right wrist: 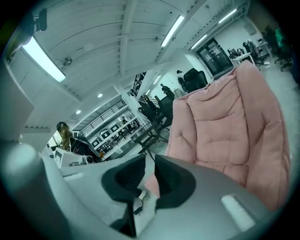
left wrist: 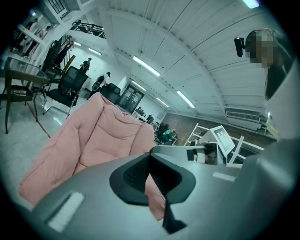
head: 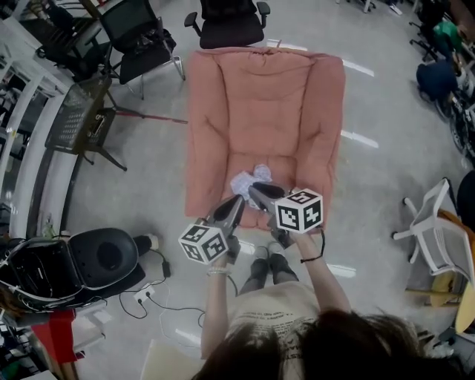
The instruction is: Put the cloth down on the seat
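at the far left of the head view a tangle of cables (head: 30,278) and a black round-topped thing (head: 104,256) sit near the frame edge. what the black thing is cannot be made out.

the left gripper (head: 237,202) has its jaws closed tip to tip on nothing. in the left gripper view only a sliver of pink shows below the meeting pads.

the cloth (head: 246,180), pale and crumpled, lies on the front left of the seat (head: 297,174) of the pink armchair (head: 223,96), and neither gripper holds it. the dark jaws cover its near edge, so whether either tip touches it cannot be told. neither gripper view shows it.

the right gripper (head: 254,190) has its jaws a narrow slit apart with nothing between them. in the right gripper view, floor and a bit of pink show through the gap. its marker cube (head: 299,210) covers part of the seat's front edge.

the floor (head: 371,96) is pale grey and glossy, with bright streaks. black office chairs (head: 230,22) stand behind the armchair. at the right a white chair frame (head: 423,223) stands with things crowded behind it.
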`<state>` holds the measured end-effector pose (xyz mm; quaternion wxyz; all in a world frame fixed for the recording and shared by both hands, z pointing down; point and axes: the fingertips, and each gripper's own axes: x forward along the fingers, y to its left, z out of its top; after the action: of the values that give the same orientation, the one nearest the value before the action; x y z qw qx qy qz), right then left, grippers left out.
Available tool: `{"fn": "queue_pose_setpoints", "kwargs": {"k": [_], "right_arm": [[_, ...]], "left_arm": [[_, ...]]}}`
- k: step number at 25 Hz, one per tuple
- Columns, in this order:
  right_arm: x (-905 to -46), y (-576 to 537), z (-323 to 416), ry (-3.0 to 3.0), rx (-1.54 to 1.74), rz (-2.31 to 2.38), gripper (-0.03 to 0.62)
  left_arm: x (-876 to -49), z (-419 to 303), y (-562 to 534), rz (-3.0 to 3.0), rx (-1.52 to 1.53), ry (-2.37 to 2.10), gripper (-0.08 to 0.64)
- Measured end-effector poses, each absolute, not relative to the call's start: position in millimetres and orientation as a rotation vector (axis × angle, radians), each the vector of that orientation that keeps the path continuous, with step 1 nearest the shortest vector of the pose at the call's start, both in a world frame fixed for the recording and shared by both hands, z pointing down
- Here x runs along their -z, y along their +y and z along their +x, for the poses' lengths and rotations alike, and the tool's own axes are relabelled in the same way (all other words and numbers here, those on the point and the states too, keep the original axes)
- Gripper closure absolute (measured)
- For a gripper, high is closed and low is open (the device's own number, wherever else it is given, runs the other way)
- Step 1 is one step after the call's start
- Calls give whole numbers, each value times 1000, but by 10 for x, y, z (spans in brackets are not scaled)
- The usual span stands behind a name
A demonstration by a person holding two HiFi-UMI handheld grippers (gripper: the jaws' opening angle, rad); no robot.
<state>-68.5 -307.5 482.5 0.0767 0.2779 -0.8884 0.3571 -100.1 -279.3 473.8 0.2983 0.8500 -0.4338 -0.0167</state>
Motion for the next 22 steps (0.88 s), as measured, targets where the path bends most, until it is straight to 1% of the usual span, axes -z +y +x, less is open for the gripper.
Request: {"fn": "queue_pose_setpoints", "kwargs": {"k": [8, 14, 22], "right_arm": [[-4446, -2946, -598, -2715, -1007, 837, 537], [-4299, -2847, -576, -2724, -957, 838, 589], [-4182, -2763, -503, -2777, -897, 858, 589]], "left_arm": [[-4379, -878, -2692, 2331, 47, -1121, 568], [-4234, -851, -2617, 2365, 43, -1096, 569], [-4162, -741, -2541, 2416, 21, -1069, 569]]}}
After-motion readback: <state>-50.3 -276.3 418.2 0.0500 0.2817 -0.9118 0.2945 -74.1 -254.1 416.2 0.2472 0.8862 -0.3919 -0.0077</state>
